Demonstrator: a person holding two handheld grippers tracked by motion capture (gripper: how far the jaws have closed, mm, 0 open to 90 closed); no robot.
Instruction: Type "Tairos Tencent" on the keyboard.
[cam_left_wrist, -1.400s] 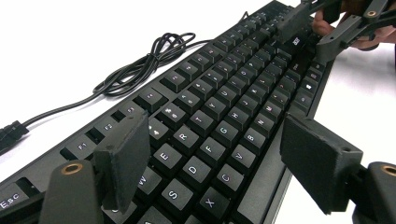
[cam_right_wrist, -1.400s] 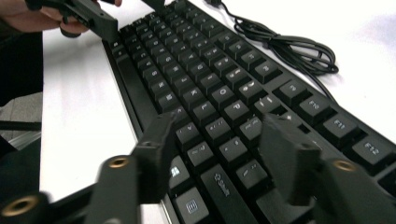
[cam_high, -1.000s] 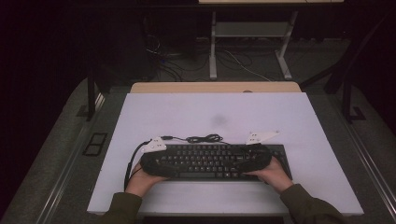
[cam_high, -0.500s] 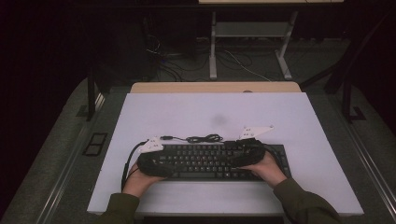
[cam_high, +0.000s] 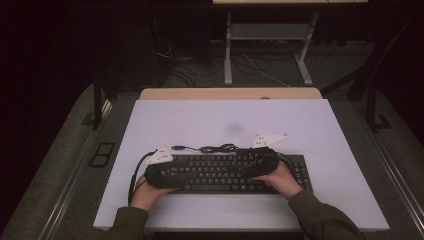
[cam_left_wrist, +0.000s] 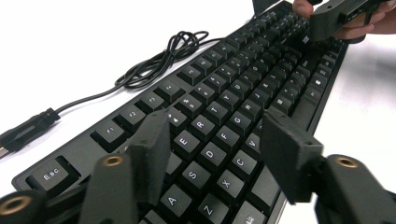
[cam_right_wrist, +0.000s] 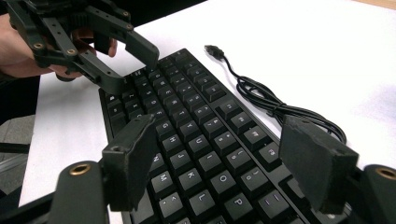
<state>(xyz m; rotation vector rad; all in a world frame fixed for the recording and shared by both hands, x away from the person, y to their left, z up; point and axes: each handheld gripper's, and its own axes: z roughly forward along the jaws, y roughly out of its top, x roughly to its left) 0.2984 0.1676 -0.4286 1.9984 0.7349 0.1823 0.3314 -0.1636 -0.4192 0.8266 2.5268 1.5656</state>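
Two grippers hover over the black keyboard (cam_high: 227, 172) lying near the front of the white table (cam_high: 200, 120): the left gripper (cam_left_wrist: 212, 154), jaws just narrowing, stands half-open above the letter keys, clasping nothing; the right gripper (cam_right_wrist: 222, 158) spreads wide over the keys, empty too.

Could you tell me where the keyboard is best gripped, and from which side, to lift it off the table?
Probably by its two short ends. The keyboard lies flat, long and thin, so the left gripper and right gripper, both open over the keys, could each slide outward and pinch an end edge from the side, clear of the coiled cable along the far edge.
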